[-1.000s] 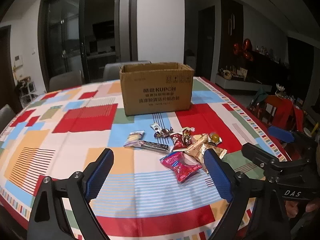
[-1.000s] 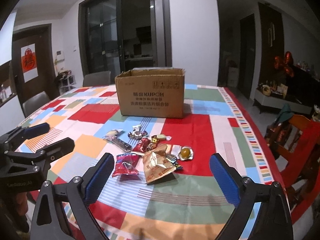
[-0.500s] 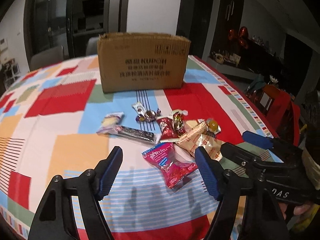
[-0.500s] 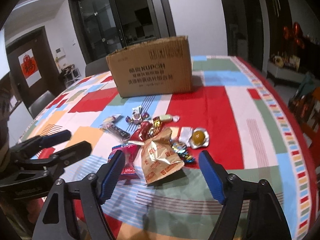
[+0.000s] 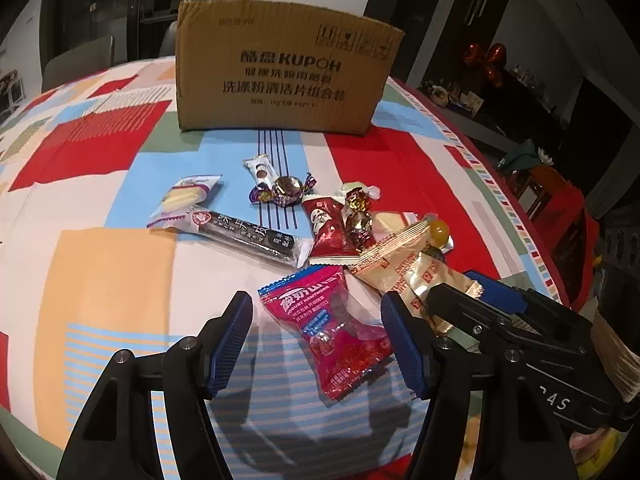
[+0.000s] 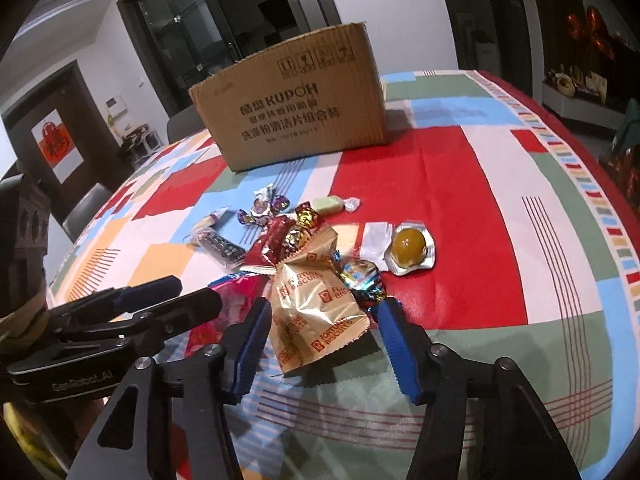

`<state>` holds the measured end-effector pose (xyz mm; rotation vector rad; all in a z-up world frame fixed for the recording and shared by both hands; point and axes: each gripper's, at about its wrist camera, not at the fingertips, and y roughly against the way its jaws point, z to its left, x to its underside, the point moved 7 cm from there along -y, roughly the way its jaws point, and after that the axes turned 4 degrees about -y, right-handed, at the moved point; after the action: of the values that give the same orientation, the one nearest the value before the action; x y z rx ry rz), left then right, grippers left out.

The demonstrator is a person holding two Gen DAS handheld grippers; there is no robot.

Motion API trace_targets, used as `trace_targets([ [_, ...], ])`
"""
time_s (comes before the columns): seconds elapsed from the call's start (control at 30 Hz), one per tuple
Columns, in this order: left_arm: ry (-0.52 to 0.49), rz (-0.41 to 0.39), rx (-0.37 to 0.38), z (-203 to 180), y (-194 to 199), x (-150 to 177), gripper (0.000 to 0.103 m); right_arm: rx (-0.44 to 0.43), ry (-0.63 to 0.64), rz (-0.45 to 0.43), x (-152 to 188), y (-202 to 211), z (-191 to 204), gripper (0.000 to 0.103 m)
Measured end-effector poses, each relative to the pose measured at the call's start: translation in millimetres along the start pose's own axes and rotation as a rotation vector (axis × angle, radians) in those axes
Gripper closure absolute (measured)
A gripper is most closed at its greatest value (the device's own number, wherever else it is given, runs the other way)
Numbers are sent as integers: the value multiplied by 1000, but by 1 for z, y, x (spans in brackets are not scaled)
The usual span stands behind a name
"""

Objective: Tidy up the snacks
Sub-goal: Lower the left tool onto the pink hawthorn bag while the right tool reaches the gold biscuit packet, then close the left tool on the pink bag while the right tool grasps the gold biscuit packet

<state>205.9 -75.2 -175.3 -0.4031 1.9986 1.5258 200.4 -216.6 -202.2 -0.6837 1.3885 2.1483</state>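
On the patchwork-coloured tablecloth, my left gripper is closing around a crinkly pink plastic snack packet, and my right gripper around a puffy gold foil biscuit bag, pads not yet touching either. Both look light, slippery and crushable, best pinched across the middle. The brown cardboard box hides its inside.
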Motion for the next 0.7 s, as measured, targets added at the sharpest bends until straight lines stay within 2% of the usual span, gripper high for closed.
trace_targets([
  [0.27, 36, 42, 10, 4, -17, 0, 43, -20, -10, 11, -1, -8, 1, 49],
  [0.43, 31, 55, 12, 2, -18, 3, 53, -55, -28, 40, 1, -15, 3, 56],
  [0.53, 22, 58, 21, 0, -16, 4, 58, -62, -27, 50, 3, -18, 6, 63],
  [0.6, 13, 66, 46, -3, -15, 5, 69, -57, -14, 46, 3, -18, 9, 65],
  [0.7, -8, 64, 45, -6, -13, 8, 70, -38, 10, 36, 3, -15, 13, 68],
])
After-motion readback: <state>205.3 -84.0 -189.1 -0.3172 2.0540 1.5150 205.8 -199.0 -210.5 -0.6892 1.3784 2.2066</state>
